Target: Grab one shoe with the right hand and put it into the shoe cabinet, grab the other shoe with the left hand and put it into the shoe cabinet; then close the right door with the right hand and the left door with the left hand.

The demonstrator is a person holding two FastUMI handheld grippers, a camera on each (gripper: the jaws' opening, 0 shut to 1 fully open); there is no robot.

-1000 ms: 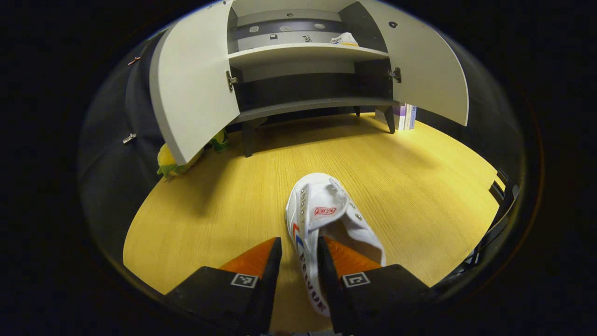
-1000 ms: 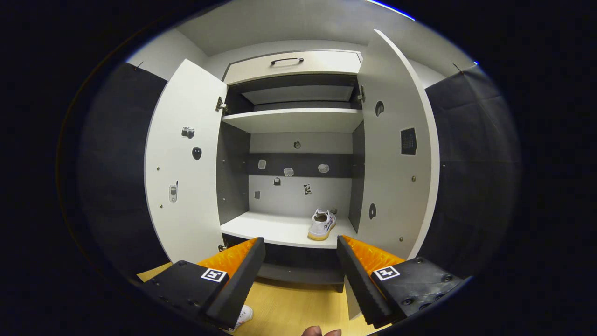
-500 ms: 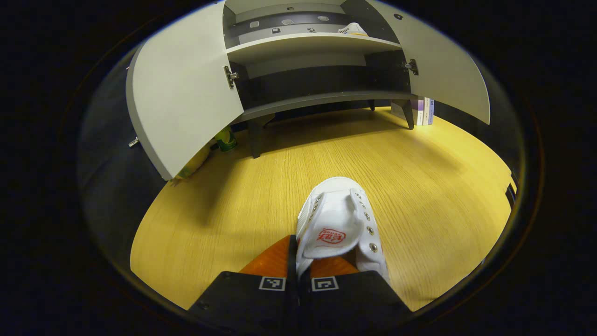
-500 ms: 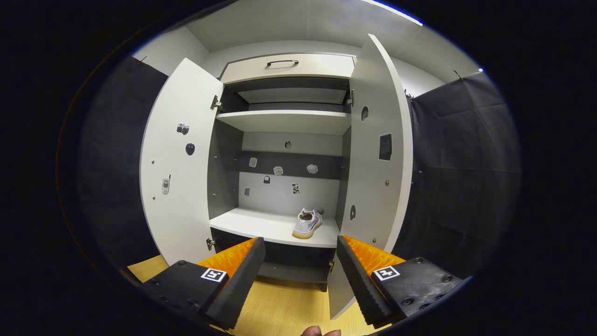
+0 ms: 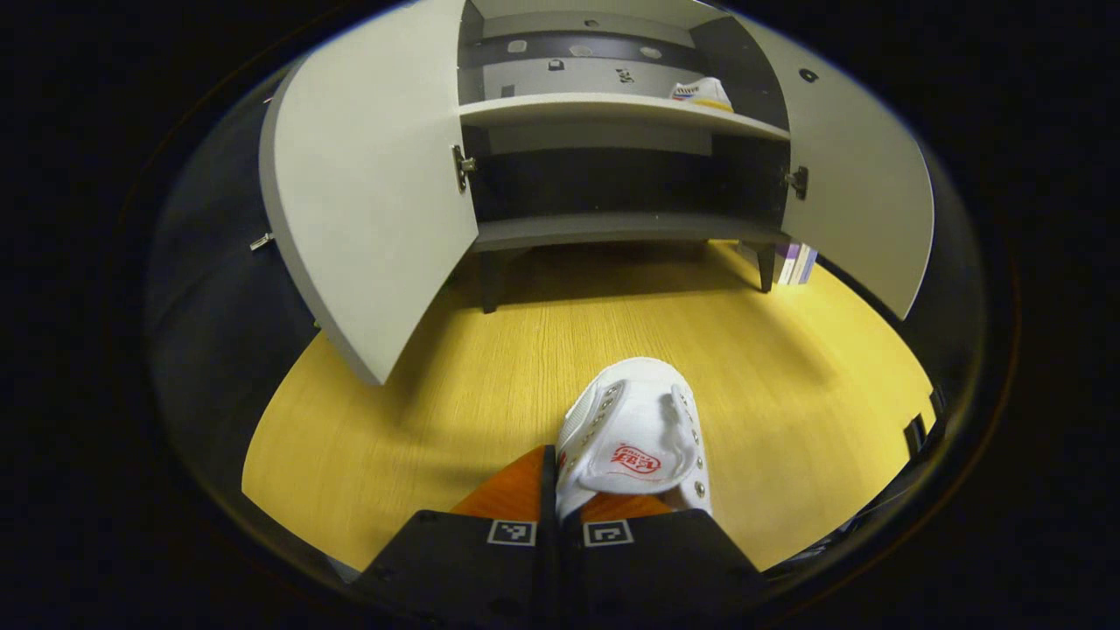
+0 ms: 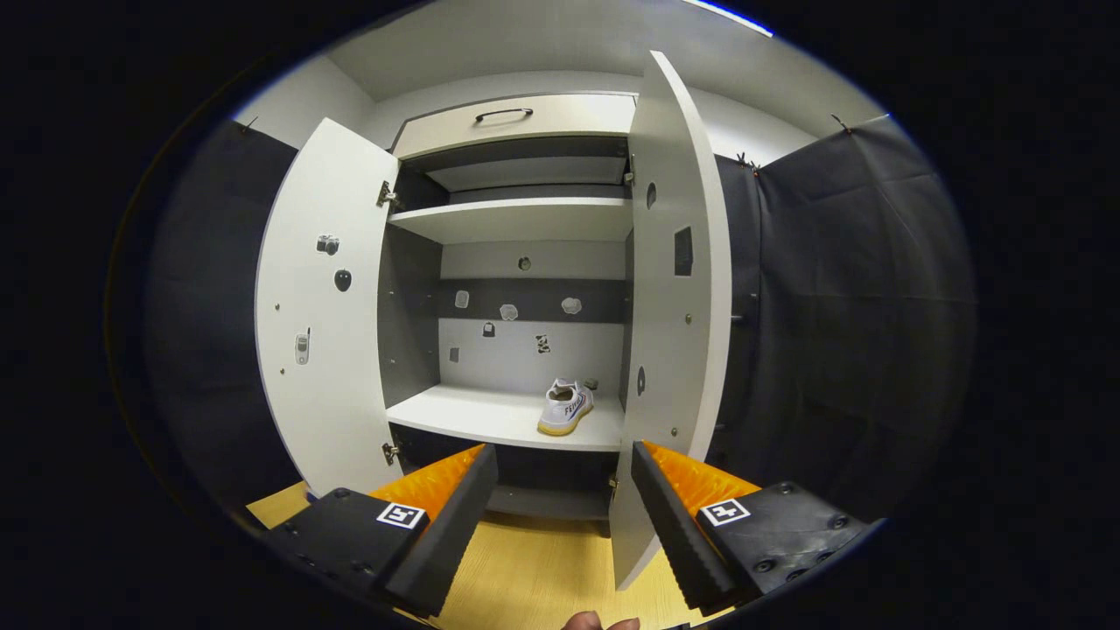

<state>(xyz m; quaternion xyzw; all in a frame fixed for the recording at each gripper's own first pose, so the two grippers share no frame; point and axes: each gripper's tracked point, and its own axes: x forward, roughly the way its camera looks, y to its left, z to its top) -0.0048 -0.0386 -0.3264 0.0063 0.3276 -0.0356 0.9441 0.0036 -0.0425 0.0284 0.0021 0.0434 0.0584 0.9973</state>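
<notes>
White shoe heel pinched in left gripper jaws; right gripper jaws spread.

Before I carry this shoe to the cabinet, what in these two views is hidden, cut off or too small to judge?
- Left gripper view: the held shoe has its heel behind the left gripper, so grip depth is unclear.
- Left gripper view: the books are mostly behind the right door.
- Right gripper view: the stickers on the cabinet's back wall are too small to identify.
- Right gripper view: the shelved shoe has its far side turned away.
</notes>
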